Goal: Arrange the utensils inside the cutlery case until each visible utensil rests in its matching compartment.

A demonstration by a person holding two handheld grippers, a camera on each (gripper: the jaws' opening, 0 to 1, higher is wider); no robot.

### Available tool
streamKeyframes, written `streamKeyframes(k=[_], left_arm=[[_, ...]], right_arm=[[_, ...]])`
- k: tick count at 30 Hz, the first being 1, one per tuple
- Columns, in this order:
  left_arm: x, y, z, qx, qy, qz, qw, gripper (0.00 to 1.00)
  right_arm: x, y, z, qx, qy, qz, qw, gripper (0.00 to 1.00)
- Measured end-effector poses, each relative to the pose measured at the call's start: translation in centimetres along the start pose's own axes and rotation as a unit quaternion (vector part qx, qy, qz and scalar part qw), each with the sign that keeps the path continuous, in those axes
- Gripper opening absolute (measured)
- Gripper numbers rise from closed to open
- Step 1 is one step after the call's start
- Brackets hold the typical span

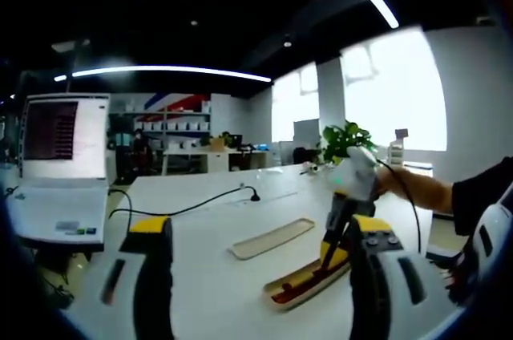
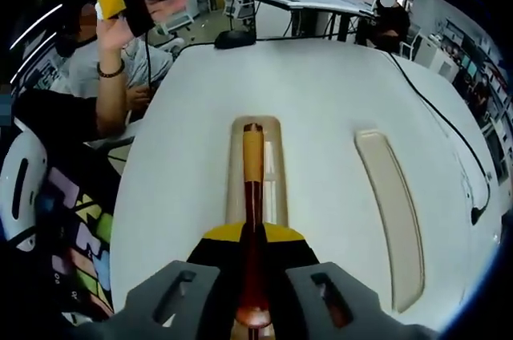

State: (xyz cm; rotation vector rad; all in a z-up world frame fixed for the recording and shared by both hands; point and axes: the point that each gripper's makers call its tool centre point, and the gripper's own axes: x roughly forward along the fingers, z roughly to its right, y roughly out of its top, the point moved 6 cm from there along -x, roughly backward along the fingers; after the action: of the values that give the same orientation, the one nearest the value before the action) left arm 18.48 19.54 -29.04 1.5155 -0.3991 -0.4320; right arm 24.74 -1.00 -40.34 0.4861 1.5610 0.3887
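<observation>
The right tongs (image 2: 255,292) are clamped on a long brown wooden utensil with a pale handle end (image 2: 252,172). It is held just over the beige, boat-shaped cutlery case (image 2: 276,188) on the white desk (image 2: 321,99), lined up along the case. Whether it touches the case floor cannot be told. The case's flat beige lid (image 2: 390,212) lies apart, beside the case.

The left tongs (image 1: 260,276) are apart and hold nothing. They hang above the desk, away from the case.

The utensil could land in the wrong slot or lean on the case rim if the tongs let go while it sits crooked. The light case may also slide, since nothing holds it.
</observation>
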Motion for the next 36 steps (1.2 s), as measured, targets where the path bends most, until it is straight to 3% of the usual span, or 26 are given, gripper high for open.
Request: streamKeyframes(k=[12, 13, 14, 17, 19, 22, 24, 31, 34, 36], left_arm=[[0.2, -0.4, 0.2, 0.001, -0.004, -0.010, 0.9999, 0.96], [0.2, -0.3, 0.2, 0.000, -0.003, -0.008, 1.0000, 0.96], [0.3, 0.1, 0.1, -0.014, 0.002, 0.016, 0.9998, 0.96], [0.0, 0.9, 0.5, -0.042, -0.016, 0.052, 0.9977, 0.99], [-0.2, 1.3, 0.6, -0.055, -0.032, 0.072, 0.9954, 1.00], [-0.2, 1.2, 0.8, -0.050, -0.038, 0.066, 0.9958, 0.99], [-0.2, 1.1, 0.8, -0.051, -0.038, 0.066, 0.9957, 0.99], [0.5, 0.7, 0.9, -0.054, -0.049, 0.066, 0.9951, 0.97], [0.9, 0.8, 1.0, -0.047, -0.061, 0.072, 0.9944, 0.98], [1.1, 1.0, 1.1, -0.043, -0.064, 0.083, 0.9935, 0.97]], right_arm=[[-1.3, 0.3, 0.1, -0.021, -0.019, 0.024, 0.9993, 0.11], [-1.4, 0.7, 0.4, -0.025, -0.032, 0.046, 0.9981, 0.11], [-1.6, 1.1, 0.6, -0.020, -0.040, 0.073, 0.9964, 0.11], [-2.5, 1.4, 0.9, -0.012, -0.051, 0.106, 0.9931, 0.11], [-3.1, 1.1, 1.1, -0.009, -0.057, 0.108, 0.9925, 0.11], [-3.9, 0.6, 1.5, -0.008, -0.071, 0.110, 0.9914, 0.11], [-5.1, 0.6, 2.3, 0.001, -0.104, 0.134, 0.9856, 0.11], [-7.6, -1.0, 3.6, 0.024, -0.125, 0.152, 0.9801, 0.11], [-8.5, -1.9, 5.1, 0.048, -0.172, 0.172, 0.9688, 0.11], [-8.8, -2.7, 6.2, 0.056, -0.193, 0.165, 0.9656, 0.11]])
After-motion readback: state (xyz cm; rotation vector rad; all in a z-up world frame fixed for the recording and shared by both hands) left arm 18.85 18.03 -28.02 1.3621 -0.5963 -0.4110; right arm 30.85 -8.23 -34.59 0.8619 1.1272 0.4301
